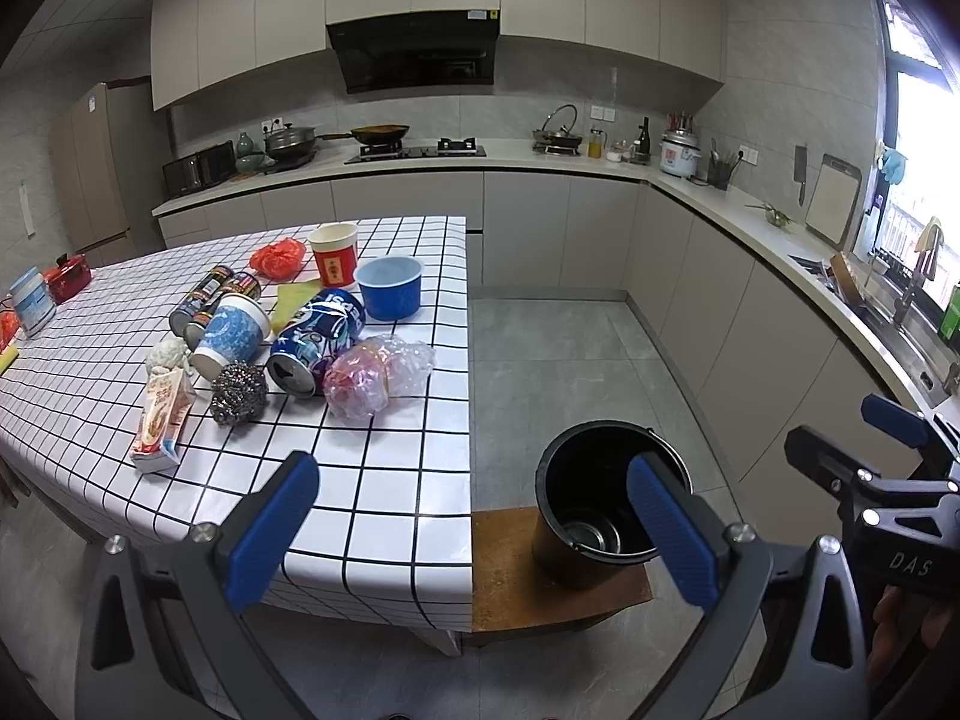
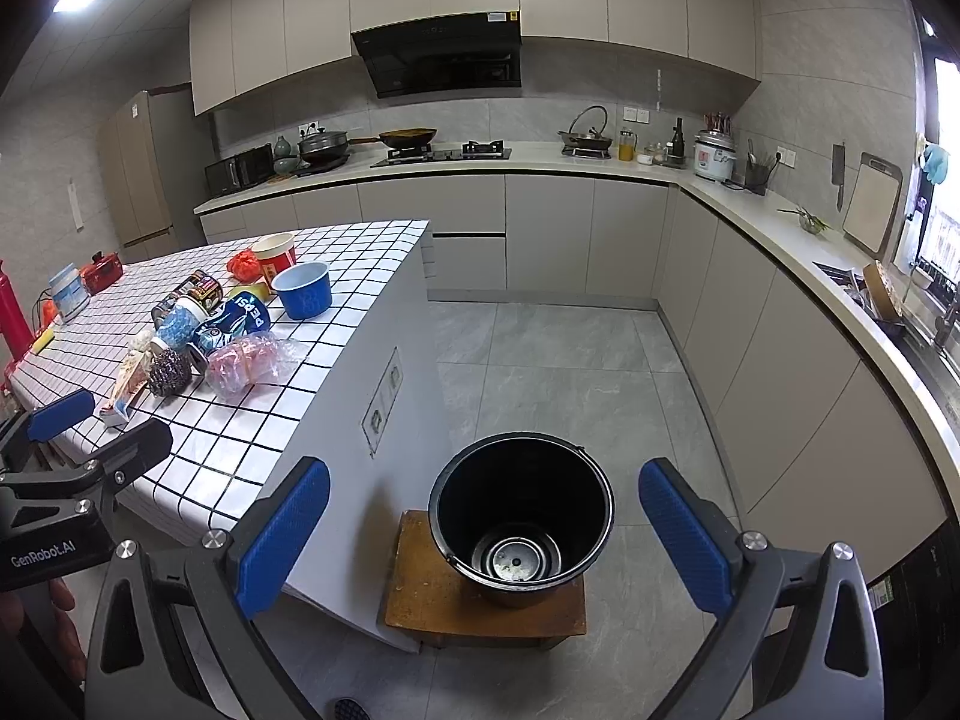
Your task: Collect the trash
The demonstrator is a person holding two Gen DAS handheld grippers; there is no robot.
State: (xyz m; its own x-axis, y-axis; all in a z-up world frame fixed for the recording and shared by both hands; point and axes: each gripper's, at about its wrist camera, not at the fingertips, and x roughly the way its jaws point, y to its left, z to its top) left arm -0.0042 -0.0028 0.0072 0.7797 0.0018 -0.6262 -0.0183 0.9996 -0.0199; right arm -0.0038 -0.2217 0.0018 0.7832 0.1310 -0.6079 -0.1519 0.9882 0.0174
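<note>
Trash lies in a heap on the checked table: a crushed Pepsi can, a crumpled clear plastic bag, a steel scourer, a small carton, a blue patterned paper cup, a blue bowl, a red paper cup and a red bag. A black bucket stands empty on a wooden stool beside the table. My left gripper is open over the table's near corner. My right gripper hangs open above the bucket.
Kitchen counters run along the back and right walls, with a hob, pans and a rice cooker. A sink is at the right. Grey floor tiles stretch between table and cabinets. Two dark cans lie behind the cup.
</note>
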